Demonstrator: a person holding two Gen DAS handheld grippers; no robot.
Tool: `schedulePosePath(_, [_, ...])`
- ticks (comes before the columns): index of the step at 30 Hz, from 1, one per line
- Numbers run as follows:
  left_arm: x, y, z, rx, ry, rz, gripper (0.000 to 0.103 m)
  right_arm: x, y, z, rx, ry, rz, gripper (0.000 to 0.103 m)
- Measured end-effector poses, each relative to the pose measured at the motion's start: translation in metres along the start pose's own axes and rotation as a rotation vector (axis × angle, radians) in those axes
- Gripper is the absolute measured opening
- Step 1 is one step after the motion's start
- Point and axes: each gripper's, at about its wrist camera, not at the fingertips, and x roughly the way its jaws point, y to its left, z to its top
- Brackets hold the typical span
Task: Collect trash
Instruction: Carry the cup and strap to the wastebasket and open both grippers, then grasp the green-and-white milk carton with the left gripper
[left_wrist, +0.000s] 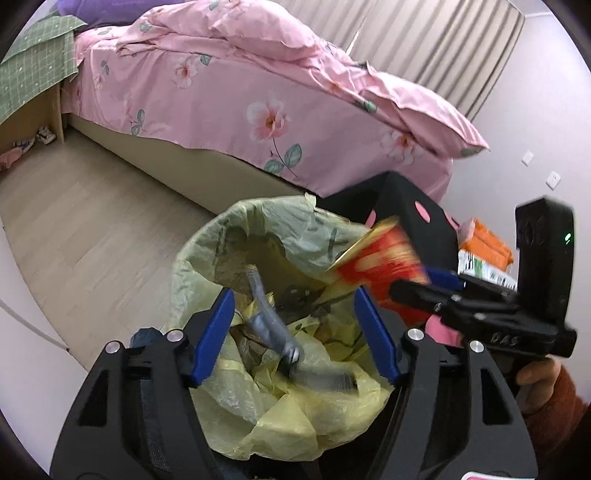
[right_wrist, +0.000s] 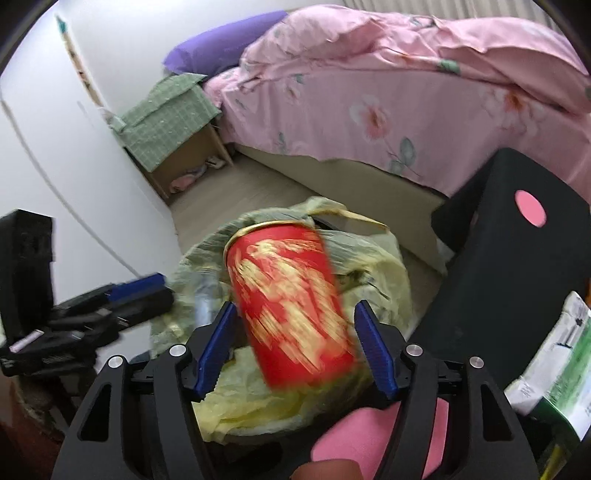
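Note:
A bin lined with a yellow-green bag (left_wrist: 207, 258) stands on the floor beside the bed. My left gripper (left_wrist: 293, 291) hangs open above its mouth. A grey crumpled wrapper (left_wrist: 269, 325) shows blurred between and below the fingers, free of the pads, over the bag. My right gripper (right_wrist: 295, 305) is open above the same bag (right_wrist: 388, 258). A red and gold can (right_wrist: 291, 302) sits blurred between its blue fingers with a gap on each side. In the left wrist view the can (left_wrist: 384, 266) tilts over the bin's right rim, ahead of the right gripper (left_wrist: 424, 284). The left gripper (right_wrist: 144, 291) shows at the right wrist view's left.
A bed with a pink floral cover (left_wrist: 221, 96) runs behind the bin. A black stool with a pink hole (right_wrist: 517, 240) stands to its right, with orange and green packages (left_wrist: 487, 251) beside it. A bedside table under a green cloth (right_wrist: 166, 122) is in the far corner.

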Motion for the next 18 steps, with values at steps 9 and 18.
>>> schedulePosePath(9, [-0.028,-0.016,0.010,-0.021,-0.094,0.060,0.067,-0.050,-0.007,-0.010,-0.003,-0.126,-0.030,0.064])
schedulePosePath(18, [-0.022,-0.097,0.003,0.053,-0.080,-0.075,0.070,-0.150,-0.045,-0.039,-0.045,-0.281,-0.186,0.065])
